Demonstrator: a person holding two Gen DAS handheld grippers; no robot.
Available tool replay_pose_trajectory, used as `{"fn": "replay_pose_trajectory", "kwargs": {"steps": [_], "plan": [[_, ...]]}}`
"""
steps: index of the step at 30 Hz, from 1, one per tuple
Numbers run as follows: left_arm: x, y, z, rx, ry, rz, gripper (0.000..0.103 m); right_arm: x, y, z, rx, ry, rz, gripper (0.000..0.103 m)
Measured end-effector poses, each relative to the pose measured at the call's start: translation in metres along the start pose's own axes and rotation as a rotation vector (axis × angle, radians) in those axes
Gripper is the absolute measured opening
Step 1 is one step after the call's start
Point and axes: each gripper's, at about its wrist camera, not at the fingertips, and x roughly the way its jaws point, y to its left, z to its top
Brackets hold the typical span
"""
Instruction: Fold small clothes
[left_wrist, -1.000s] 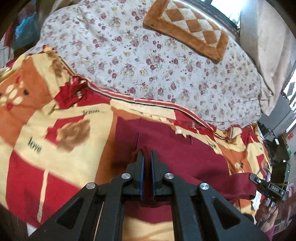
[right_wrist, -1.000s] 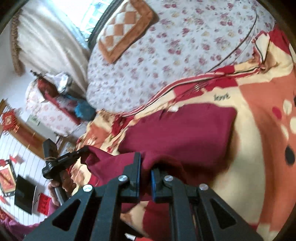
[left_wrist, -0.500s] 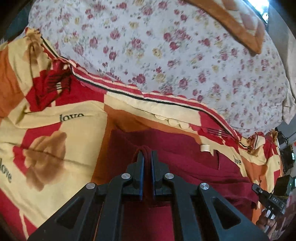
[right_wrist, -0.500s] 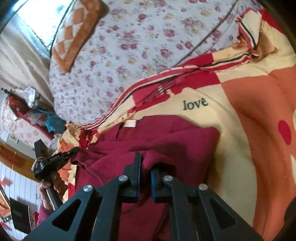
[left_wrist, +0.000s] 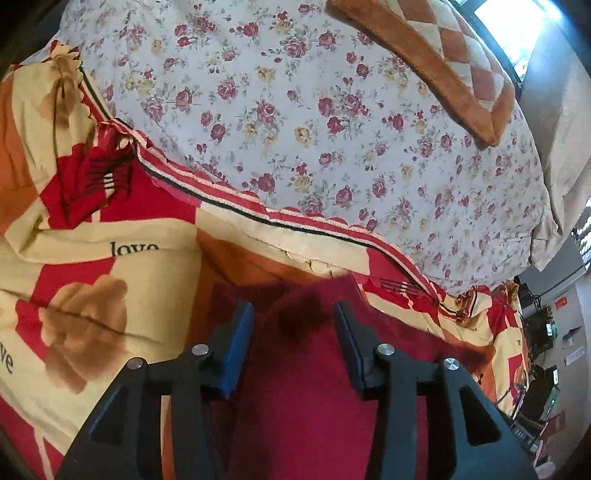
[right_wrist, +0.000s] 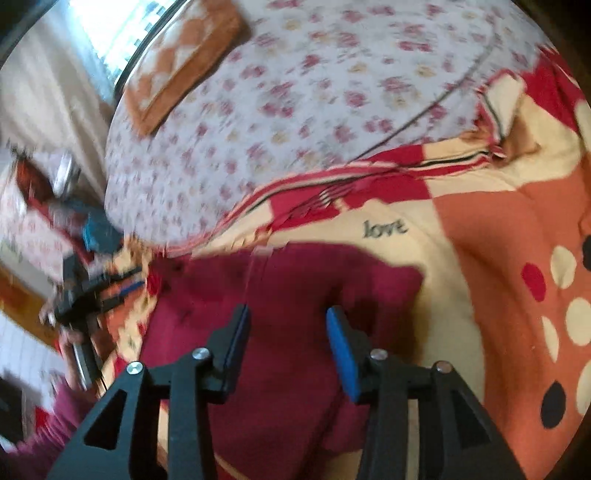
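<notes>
A dark red garment (left_wrist: 314, 369) lies folded on the patterned red, cream and orange blanket (left_wrist: 92, 314). My left gripper (left_wrist: 293, 314) hovers over the garment's far edge, open, its blue pads clear of the cloth. In the right wrist view the same garment (right_wrist: 288, 295) spreads below my right gripper (right_wrist: 288, 321). The right jaws are opening and the cloth lies under them, not pinched. The left gripper (right_wrist: 122, 288) shows small and blurred at the left edge of the right wrist view, held by a hand.
A floral sheet (left_wrist: 332, 129) covers the bed beyond the blanket. A brown checked cushion (left_wrist: 443, 62) lies at the far end by the window. Cluttered furniture (left_wrist: 543, 332) stands past the bed's right side.
Both grippers were shut on folds of the red garment and have let go. They carried it lower and forward onto the blanket, where it now lies flat.
</notes>
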Motion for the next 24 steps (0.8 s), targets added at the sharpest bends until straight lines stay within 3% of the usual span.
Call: {"fn": "replay_pose_trajectory", "kwargs": {"steps": [3,8,9,12,15,18,24], "plan": [[0.011,0.0,-0.008,0.023,0.028,0.021,0.023,0.02,0.011,0.004,-0.06,0.032,-0.048,0.046],[0.056,0.009,-0.028,0.039,0.141,0.157,0.023,0.068,-0.005,0.034,-0.026,0.049,-0.17,0.046],[0.06,0.012,-0.03,0.036,0.143,0.166,0.023,0.083,-0.011,0.037,-0.016,0.092,-0.202,0.045],[0.06,0.018,-0.03,0.023,0.144,0.148,0.023,0.095,-0.012,0.041,-0.037,0.101,-0.258,0.045],[0.043,0.016,-0.03,0.043,0.138,0.143,0.023,0.075,-0.001,0.039,-0.045,0.088,-0.25,0.046],[0.014,0.013,-0.038,0.111,0.112,0.132,0.023,0.04,0.01,0.026,-0.046,0.061,-0.2,0.055],[-0.029,0.02,-0.078,0.182,0.139,0.037,0.023,-0.011,0.022,-0.033,-0.126,0.096,-0.181,0.059]]}}
